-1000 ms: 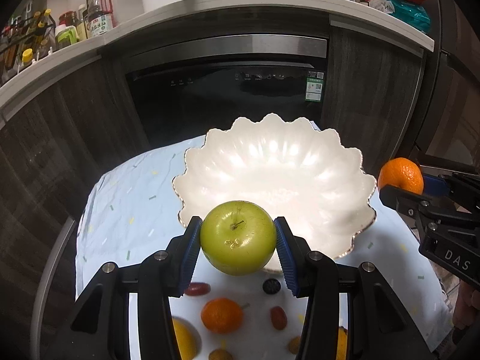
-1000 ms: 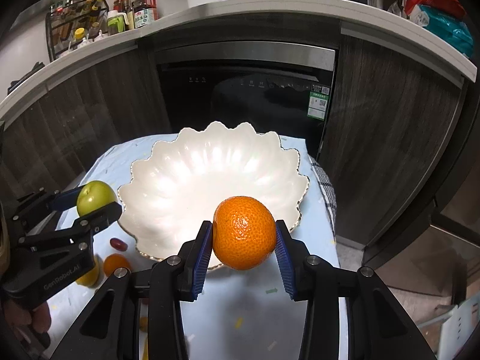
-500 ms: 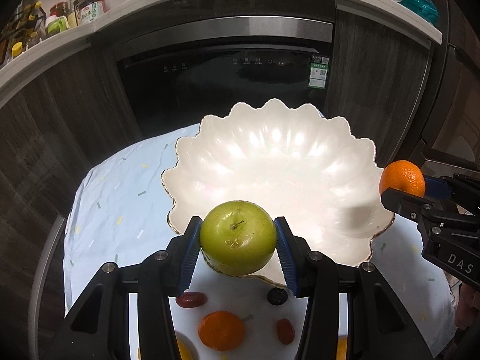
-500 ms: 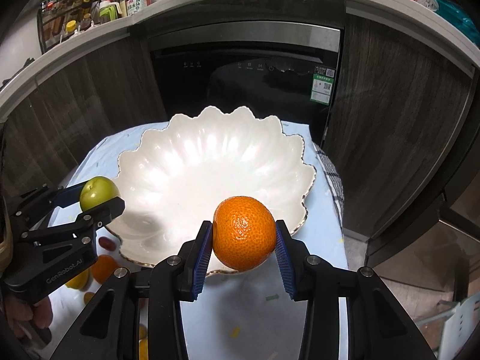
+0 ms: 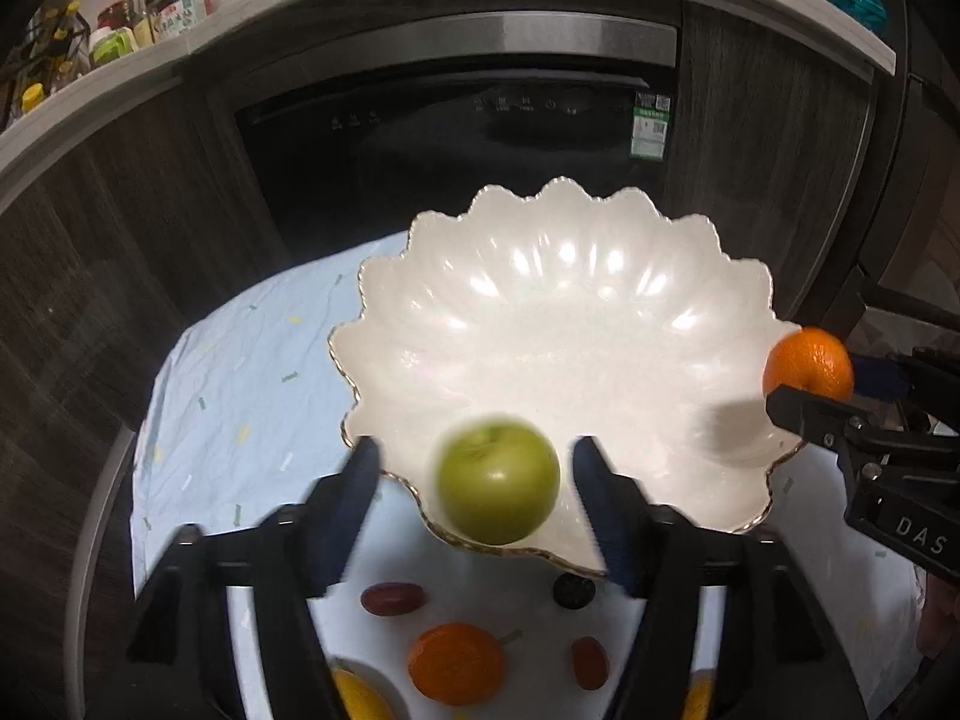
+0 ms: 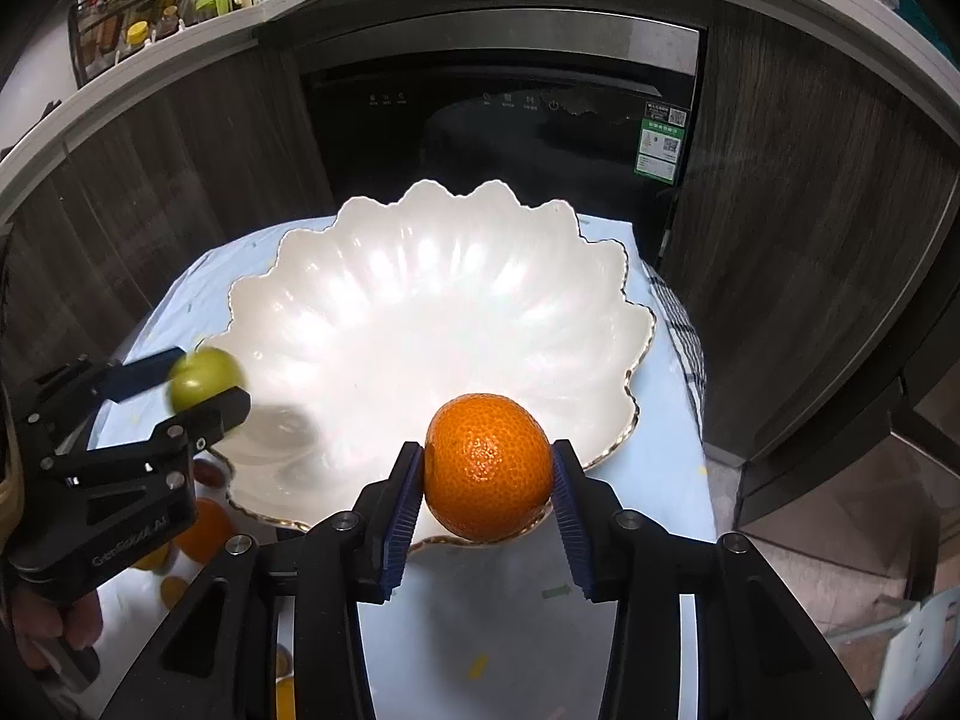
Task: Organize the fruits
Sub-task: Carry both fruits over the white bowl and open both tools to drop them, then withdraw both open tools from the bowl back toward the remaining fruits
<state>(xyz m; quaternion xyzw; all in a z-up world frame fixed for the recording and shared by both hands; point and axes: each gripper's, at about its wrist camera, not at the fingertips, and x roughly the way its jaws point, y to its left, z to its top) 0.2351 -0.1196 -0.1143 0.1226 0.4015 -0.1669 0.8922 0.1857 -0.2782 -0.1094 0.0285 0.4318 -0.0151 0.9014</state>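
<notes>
A white scalloped bowl with a gold rim stands on a pale blue cloth; it also shows in the right wrist view. My left gripper is open over the bowl's near rim. The green apple is blurred between its spread fingers, touching neither; it also shows in the right wrist view. My right gripper is shut on an orange mandarin above the bowl's right rim; the mandarin also shows in the left wrist view.
On the cloth in front of the bowl lie a red grape, a dark grape, an orange mandarin, another red grape and a yellow fruit. A dark oven front stands behind the table.
My left gripper has opened and let go of the green apple, which is dropping toward the bowl. Both grippers have moved forward over the bowl's rim. The right gripper still holds the mandarin.
</notes>
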